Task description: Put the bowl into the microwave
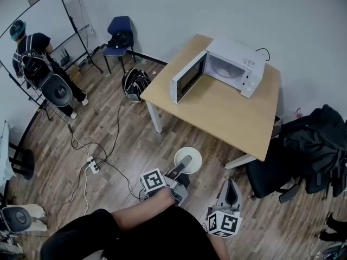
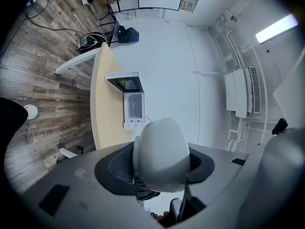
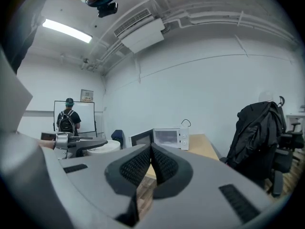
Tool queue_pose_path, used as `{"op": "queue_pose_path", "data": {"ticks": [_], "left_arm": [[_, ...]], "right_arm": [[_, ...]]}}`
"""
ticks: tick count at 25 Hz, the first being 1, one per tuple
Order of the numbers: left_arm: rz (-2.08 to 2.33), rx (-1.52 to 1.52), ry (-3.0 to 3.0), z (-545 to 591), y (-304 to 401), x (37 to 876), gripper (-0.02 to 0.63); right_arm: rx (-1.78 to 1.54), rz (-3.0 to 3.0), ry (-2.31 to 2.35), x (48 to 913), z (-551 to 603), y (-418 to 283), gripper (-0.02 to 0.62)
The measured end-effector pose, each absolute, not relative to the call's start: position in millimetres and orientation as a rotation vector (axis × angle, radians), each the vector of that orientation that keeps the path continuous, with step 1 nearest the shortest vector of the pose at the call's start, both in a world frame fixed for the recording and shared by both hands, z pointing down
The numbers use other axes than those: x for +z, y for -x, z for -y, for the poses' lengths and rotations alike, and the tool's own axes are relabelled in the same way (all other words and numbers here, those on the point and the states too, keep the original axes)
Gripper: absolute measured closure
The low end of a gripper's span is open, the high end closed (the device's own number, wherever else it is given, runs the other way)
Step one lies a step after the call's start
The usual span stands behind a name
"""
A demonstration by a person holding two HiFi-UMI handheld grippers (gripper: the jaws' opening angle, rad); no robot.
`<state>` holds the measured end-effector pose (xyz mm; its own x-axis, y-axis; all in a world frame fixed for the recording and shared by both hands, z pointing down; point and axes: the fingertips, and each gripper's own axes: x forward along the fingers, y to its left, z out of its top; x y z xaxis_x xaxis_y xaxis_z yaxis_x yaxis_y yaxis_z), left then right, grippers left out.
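- The left forearm (image 1: pixel 138 213) reaches forward from the body, low over the wooden floor (image 1: pixel 108 118), and the left gripper (image 1: pixel 183 166) points toward the table (image 1: pixel 227 112).
- Its jaws are clamped on the rim of the white bowl (image 1: pixel 190 157), which is held in the air short of the table's near edge.
- The right gripper (image 1: pixel 231 186) is kept close to the body, pointing forward, with its jaws pressed together and empty.
- The microwave (image 1: pixel 233 66) stands on the far side of the table with its door (image 1: pixel 188 77) swung open, well apart from the bowl.
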<state>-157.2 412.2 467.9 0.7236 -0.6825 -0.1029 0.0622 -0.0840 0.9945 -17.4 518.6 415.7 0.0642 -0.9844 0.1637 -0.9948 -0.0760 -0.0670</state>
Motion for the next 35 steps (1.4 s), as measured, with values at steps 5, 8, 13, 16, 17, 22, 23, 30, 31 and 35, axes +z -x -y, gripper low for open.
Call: {"op": "queue_pose_path", "data": {"ticks": [5,8,13,16,17,22,23,30,31,35], "left_arm": [[0.48,-0.663,-1.534,-351.8,125.7,467.6,0.376],[0.476,-0.63,-1.53,-316.3,115.4,468.8,0.376],[0.465,-0.579,-1.549,-255.8,108.7,469.5,0.376],[0.426,-0.589,-1.523,-219.2,98.5,467.5,0.376],[0.43,-0.571,-1.525,-208.7,96.3,470.6,0.376],[0.402,-0.522,-1.544,-166.5,81.8,474.8,0.376],[0.401,-0.506,-1.552,-160.3,80.3,476.6,0.377],[0.385,-0.468,-1.542,-125.9,56.1,484.9,0.376],[0.387,-0.467,-1.544,-120.0,51.9,486.2,0.376],[0.411,-0.477,-1.559,-92.6,37.0,488.9,0.376]], "right_arm": [[0.256,2.028,-2.253,413.2,-455.6,-14.6,0.535],[0.246,2.025,-2.234,407.0,-412.3,-21.3,0.535],[0.205,2.007,-2.215,395.1,-337.2,-20.3,0.535],[0.203,1.996,-2.199,392.9,-296.5,-20.9,0.535],[0.208,1.99,-2.199,393.5,-285.4,-22.2,0.535],[0.247,1.931,-2.232,398.7,-243.0,-35.0,0.535],[0.254,1.918,-2.238,399.0,-237.3,-36.2,0.535],[0.292,1.883,-2.232,407.6,-208.5,-48.8,0.535],[0.298,1.888,-2.23,409.6,-203.3,-50.5,0.535],[0.335,1.924,-2.239,412.5,-174.6,-58.5,0.535]]}}
